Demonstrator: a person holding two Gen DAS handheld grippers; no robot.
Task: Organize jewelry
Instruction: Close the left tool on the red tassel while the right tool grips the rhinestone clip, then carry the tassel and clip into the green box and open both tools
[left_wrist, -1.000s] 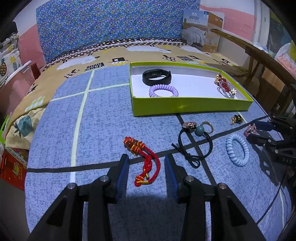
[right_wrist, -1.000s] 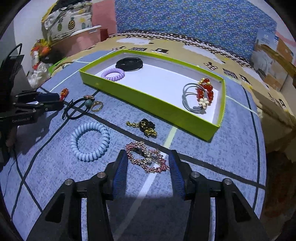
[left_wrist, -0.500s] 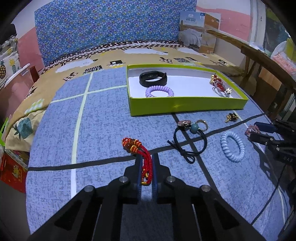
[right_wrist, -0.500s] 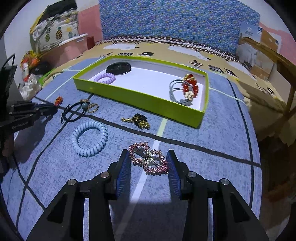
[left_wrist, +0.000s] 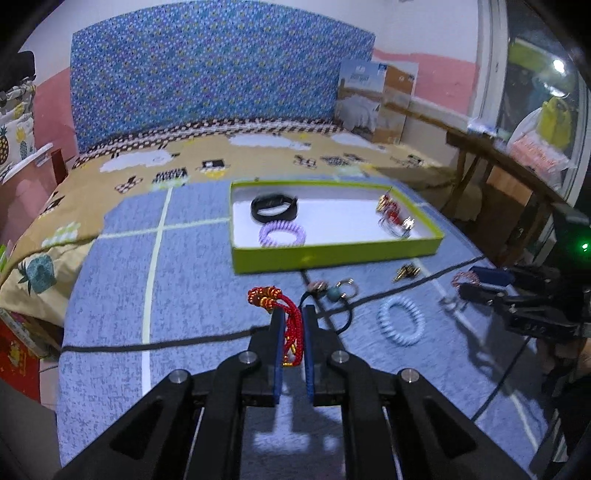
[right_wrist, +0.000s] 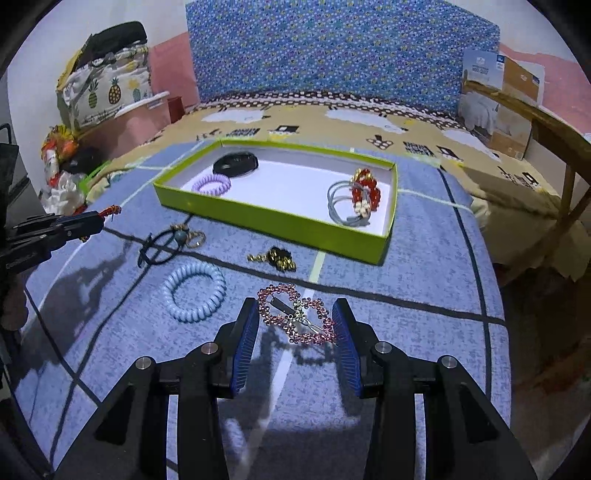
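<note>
My left gripper (left_wrist: 292, 314) is shut on a red and gold cord bracelet (left_wrist: 284, 314) and holds it above the blue cloth. It also shows in the right wrist view (right_wrist: 92, 221). My right gripper (right_wrist: 295, 310) has its blue pads against both ends of a pink rhinestone hair clip (right_wrist: 295, 319), which hangs lifted above its shadow. The green box (left_wrist: 332, 254) holds a black band (left_wrist: 274, 208), a purple coil tie (left_wrist: 282, 234) and a grey tie with red beads (left_wrist: 393, 218).
On the cloth lie a light blue coil tie (right_wrist: 195, 286), a black elastic with a teal bead and a ring (right_wrist: 166, 243), and a small black and gold piece (right_wrist: 277, 258). A wooden table (left_wrist: 517, 162) stands at the right. The bed runs behind.
My left gripper closed on the red bracelet and lifted it. My right gripper closed in on the pink clip and raised it off the cloth.
</note>
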